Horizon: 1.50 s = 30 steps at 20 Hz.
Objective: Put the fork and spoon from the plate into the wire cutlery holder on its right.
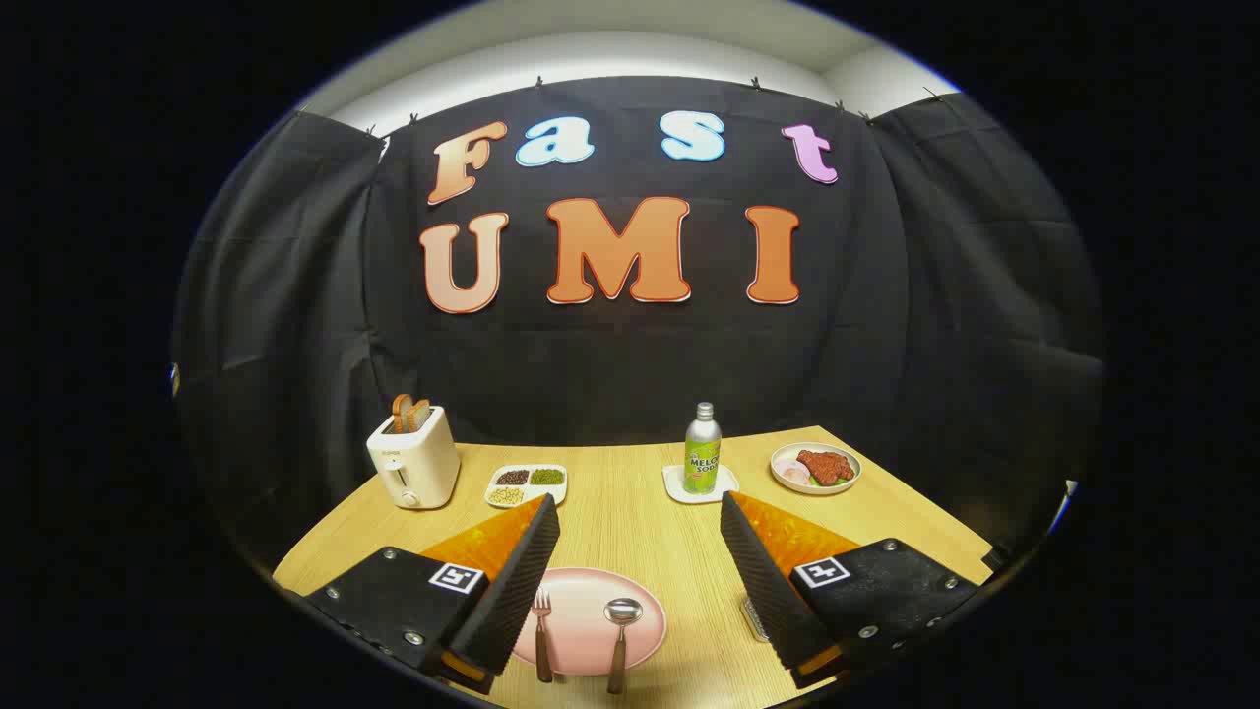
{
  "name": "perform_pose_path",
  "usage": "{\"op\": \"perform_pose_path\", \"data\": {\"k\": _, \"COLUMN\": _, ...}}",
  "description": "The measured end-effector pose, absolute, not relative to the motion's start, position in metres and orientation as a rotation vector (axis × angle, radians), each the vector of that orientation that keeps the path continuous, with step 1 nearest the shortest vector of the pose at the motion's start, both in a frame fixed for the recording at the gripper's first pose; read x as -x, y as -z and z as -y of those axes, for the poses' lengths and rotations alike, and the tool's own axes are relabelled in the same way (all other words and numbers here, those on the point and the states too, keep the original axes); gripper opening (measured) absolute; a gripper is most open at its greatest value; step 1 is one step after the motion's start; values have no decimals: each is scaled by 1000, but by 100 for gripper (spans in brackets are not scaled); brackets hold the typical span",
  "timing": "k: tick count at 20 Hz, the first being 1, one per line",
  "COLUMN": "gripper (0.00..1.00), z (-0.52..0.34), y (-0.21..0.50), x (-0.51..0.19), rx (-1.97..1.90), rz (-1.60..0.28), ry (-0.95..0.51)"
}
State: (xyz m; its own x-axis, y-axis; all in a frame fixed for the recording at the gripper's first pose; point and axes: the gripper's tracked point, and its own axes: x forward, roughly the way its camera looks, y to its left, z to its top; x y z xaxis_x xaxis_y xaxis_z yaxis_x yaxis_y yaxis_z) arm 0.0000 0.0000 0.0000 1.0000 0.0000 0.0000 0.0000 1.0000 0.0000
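Observation:
A pink plate [581, 606] lies on the wooden table [630, 522], low between my two fingers. On it rest a fork [541, 635] at the left and a spoon [621, 630] at the right, both with brown handles pointing toward me. My gripper [640, 512] hangs above the plate, open wide, with nothing between its fingers. A small piece of the wire cutlery holder [755, 618] peeks out to the right of the plate, mostly hidden behind the right finger [763, 571].
At the back of the table stand a white toaster [413, 461] with bread slices, a divided dish of beans [527, 484], a soda bottle [702, 450] on a white coaster, and a bowl of food [815, 467]. Black cloth walls close the booth behind.

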Motion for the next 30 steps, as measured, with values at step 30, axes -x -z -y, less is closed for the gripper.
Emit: {"op": "perform_pose_path", "data": {"k": 30, "gripper": 99, "z": -15, "y": 107, "x": -22, "rx": 65, "rz": -222, "ry": -17}}
